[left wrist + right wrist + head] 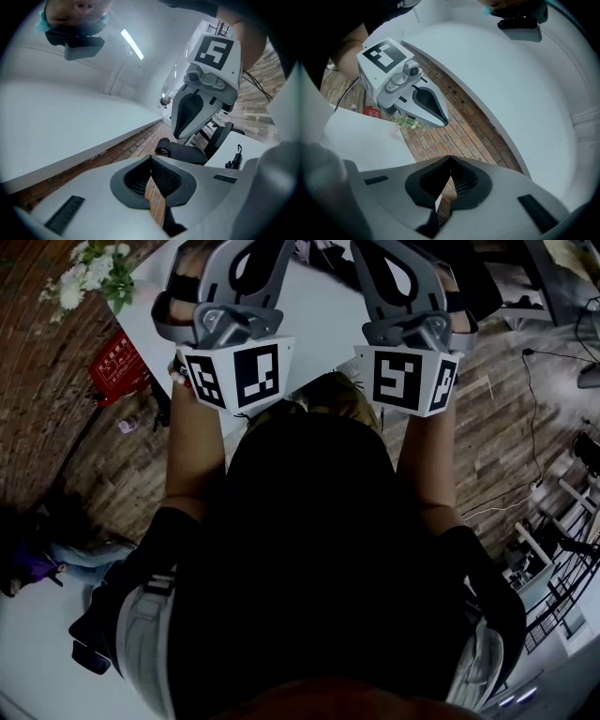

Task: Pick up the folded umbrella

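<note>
The person stands close to a white table (319,324). Their dark top fills the middle of the head view and hides most of what is below. Past the table's left corner are some white flowers (94,273) and a red box (117,367) down on the wood floor (506,427). Thin cables (532,418) run over the floor on the right. An office chair (197,151) stands by the table.

An olive-brown thing (328,395) sits at the near edge of the table, between the two marker cubes. The dark top covers part of it. I cannot tell for sure if it is the folded umbrella.

Both arms reach forward, side by side, above the table. The left gripper (151,159) points level and its jaws are pressed together with nothing between them. The right gripper (449,161) tips down a tiny bit. Its jaws are closed too and hold nothing. Neither one touches the olive-brown thing.
</note>
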{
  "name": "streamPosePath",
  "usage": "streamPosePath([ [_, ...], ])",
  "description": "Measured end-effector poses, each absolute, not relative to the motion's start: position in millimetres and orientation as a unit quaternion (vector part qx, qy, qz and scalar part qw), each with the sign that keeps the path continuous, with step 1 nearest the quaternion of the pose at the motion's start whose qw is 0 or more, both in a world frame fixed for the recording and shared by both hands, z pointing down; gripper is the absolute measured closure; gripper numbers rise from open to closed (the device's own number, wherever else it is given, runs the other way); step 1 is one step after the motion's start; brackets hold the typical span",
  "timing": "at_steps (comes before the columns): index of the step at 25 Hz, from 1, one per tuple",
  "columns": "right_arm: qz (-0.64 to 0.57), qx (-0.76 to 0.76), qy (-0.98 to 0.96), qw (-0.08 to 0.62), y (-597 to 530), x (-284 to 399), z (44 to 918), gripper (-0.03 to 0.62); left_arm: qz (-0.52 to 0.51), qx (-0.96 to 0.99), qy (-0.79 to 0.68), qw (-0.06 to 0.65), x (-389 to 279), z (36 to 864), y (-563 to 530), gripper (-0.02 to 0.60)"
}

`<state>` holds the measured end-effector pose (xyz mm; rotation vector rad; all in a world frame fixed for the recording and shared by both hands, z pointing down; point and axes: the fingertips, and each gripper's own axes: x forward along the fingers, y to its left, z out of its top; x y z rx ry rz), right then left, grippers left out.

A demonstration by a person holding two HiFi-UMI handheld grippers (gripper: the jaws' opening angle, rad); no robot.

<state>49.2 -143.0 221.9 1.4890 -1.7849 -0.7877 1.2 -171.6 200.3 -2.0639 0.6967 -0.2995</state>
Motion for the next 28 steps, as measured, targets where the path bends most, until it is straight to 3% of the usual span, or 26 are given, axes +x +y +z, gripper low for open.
streamPosePath([
  [28, -0.170, 0.504, -0.809, 0.251, -209, 89, 281, 0.544, -0.223, -0.815, 0.325, 0.425, 52, 245, -210, 0.568],
])
